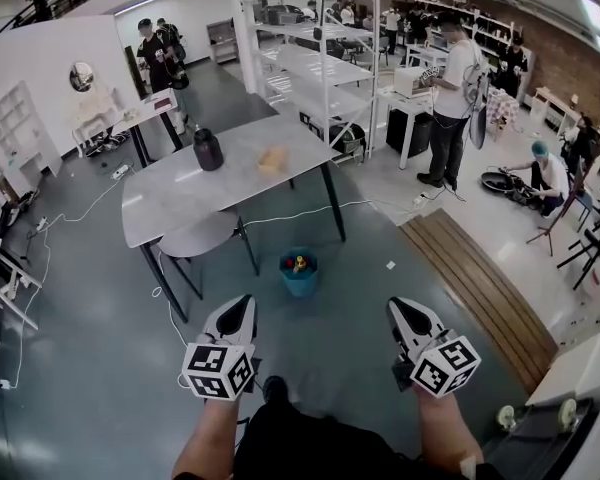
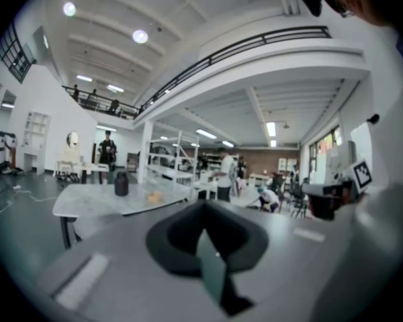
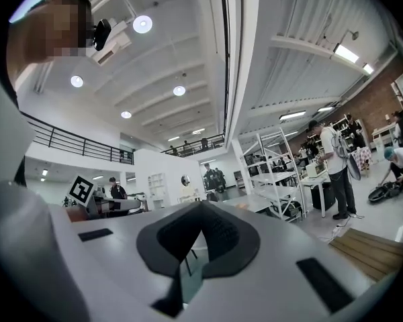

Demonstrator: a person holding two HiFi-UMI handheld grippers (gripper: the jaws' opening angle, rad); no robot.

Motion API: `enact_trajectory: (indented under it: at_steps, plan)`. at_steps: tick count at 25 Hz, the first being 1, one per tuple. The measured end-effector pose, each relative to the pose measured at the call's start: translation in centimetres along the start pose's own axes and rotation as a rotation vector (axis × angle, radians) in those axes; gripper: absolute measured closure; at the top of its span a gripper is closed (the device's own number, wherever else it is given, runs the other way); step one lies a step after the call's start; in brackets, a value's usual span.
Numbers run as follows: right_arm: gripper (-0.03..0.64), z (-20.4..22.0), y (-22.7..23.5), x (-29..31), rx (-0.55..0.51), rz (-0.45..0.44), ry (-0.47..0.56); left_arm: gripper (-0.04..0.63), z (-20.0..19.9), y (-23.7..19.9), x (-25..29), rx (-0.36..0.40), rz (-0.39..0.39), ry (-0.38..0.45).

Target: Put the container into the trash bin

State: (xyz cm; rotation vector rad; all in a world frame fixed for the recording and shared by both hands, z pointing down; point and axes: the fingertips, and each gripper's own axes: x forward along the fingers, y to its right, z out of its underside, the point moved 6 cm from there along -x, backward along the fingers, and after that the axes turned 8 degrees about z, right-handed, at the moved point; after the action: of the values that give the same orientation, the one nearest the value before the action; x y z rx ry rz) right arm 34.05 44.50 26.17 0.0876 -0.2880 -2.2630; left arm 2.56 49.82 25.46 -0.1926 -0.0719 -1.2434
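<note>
A dark jar-like container with a black lid stands on the grey marble-topped table; a small tan object lies to its right. In the left gripper view the container and tan object show far off on the table. A blue trash bin with some bits inside sits on the floor in front of the table. My left gripper and right gripper are held low near my body, well short of the bin, both shut and empty.
A round grey stool is tucked under the table's near side. Cables trail over the floor. A wooden platform lies at the right. White shelving stands behind the table, and several people are farther back.
</note>
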Motion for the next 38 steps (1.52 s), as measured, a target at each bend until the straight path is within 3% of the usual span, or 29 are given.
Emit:
enact_trajectory:
  at_steps: [8,17,26,38]
  plan:
    - [0.624,-0.1,1.3,5.3,-0.013,0.001,-0.049,0.588,0.5,-4.8,3.6,-0.063,-0.015,0.002]
    - [0.624,-0.2,4.1,16.7,-0.021,0.07,-0.06,0.586,-1.8,-14.0,12.5,-0.059,0.063,0.015]
    - [0.624,-0.7,2.8,28.9,-0.023,0.072,-0.091,0.586,-5.7,-23.1,19.8,-0.03,0.144,0.03]
    - [0.624,-0.1,-0.6,38.8,-0.02,0.069,-0.123,0.586,-4.5,-32.2,22.2,-0.076,0.177,-0.027]
